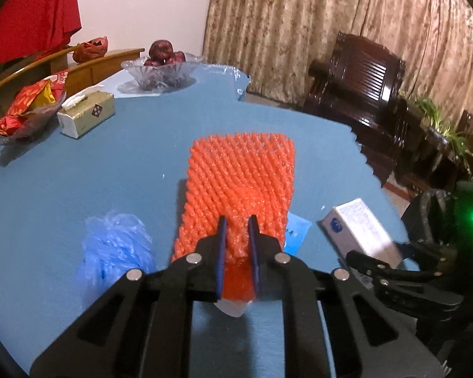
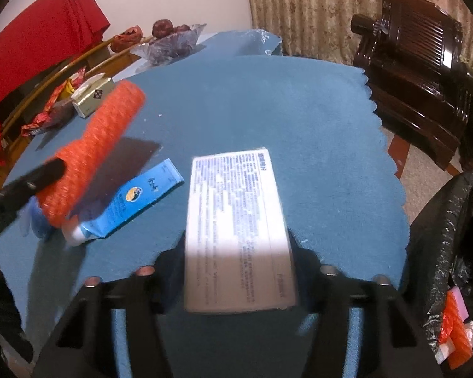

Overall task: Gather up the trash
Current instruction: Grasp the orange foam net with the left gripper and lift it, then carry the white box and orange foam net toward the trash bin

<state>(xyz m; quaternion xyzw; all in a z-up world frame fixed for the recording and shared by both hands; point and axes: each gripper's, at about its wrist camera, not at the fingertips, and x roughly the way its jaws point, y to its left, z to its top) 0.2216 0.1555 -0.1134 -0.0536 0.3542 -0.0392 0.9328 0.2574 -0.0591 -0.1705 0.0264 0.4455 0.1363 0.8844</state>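
Nearest the left wrist camera, the left gripper (image 1: 236,236) is pinching the near end of the orange foam net (image 1: 241,182), its blue pads pressed into the crumpled mesh. The rest of the net is sticking out ahead, and in the right wrist view it is hanging clear above the blue tablecloth (image 1: 78,173), casting a shadow there.

The right gripper (image 2: 236,252) is clamping the white printed box (image 2: 236,230) by its long sides, with the box lying between the fingers and pointing away from the camera.

Still lying on the cloth are the blue tube (image 2: 135,201), just beside the net's held end, and the crumpled blue plastic bag (image 1: 116,249) to the left. The black-lined bin (image 2: 447,245) is standing off the table's right edge, with orange and white scraps already showing inside.

Both hands are loaded, so the carry to the bin looks like the step in hand. The net is soft and springy, so a firm pinch is worth keeping, and its free end should be watched so it is not sweeping the tube. The box should be travelling level until it is over the liner's mouth.
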